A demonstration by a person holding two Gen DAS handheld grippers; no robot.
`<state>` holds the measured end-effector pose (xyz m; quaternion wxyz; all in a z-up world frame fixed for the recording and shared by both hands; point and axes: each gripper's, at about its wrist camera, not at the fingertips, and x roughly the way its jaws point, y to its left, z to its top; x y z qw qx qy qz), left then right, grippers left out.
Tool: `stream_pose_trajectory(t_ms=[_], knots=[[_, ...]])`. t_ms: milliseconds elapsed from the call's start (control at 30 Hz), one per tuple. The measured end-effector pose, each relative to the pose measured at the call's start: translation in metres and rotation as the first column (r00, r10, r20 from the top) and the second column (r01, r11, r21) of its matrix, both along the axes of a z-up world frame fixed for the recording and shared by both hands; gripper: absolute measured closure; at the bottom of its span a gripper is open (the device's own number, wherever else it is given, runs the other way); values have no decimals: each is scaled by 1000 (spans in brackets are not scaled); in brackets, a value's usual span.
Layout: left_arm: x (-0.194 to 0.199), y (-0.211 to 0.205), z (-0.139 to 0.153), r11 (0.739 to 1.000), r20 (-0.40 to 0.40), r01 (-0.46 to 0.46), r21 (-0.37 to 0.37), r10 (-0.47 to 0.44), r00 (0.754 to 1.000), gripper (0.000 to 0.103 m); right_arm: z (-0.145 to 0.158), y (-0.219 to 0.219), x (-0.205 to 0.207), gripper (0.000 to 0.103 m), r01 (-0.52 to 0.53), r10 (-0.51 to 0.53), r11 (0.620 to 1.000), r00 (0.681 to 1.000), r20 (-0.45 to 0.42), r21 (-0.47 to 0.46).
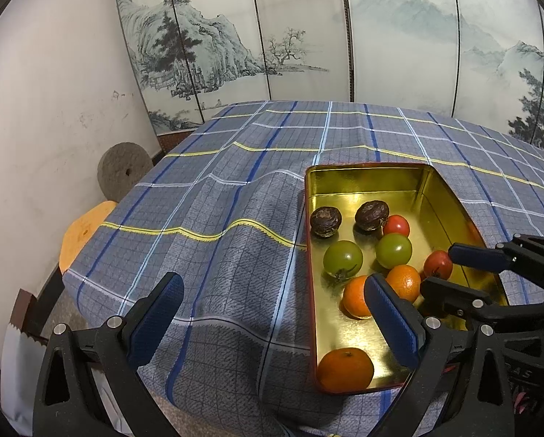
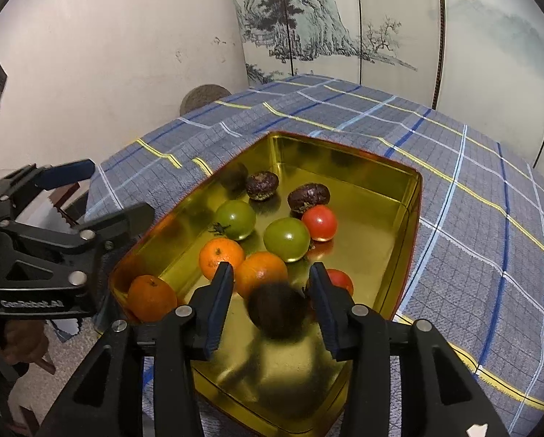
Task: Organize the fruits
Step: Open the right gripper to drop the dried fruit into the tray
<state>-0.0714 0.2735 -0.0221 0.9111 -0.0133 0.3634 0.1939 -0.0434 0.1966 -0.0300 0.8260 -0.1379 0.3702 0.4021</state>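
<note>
Presently catalogued: one gold-lined tin tray [image 2: 399,196] sitting on a blue plaid tablecloth [image 1: 213,218], serving as the collecting place for the fruit. Inside it are lying two wrinkled dark passion fruits [image 2: 261,185], two green tomatoes [image 2: 235,218], red tomatoes [image 2: 320,222] and three mandarins [image 2: 221,258], loosely clustered by kind. The right gripper [image 2: 270,291] is hovering over the near end of the tray, jaws parted with gaps on either side of a blurred dark round fruit [image 2: 277,309], probably a third passion fruit; the pads are not pressing it, so it looks to be dropping free into the tray. The left gripper [image 1: 272,313] is idling with its jaws spread wide and empty at the tray's left edge, likely kept clear of the drop.
</note>
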Motion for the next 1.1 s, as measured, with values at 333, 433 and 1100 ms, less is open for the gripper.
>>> stream_pose_trajectory(t_ms=[333,433,1100], knots=[[-3,-1,-2,1000,4,5,7,-5,1000,4,15,-6,-5,54,0,-2,999,998,56,33],[-2,-3,-1,1000,2,7,8,-7,1000,4,16,-8,-6,54,0,-2,999,998,59,35],[-1,-20,10,999,11,21,24,-21,1000,4,34,-24,-23,39,58,-68,997,977,202,57]])
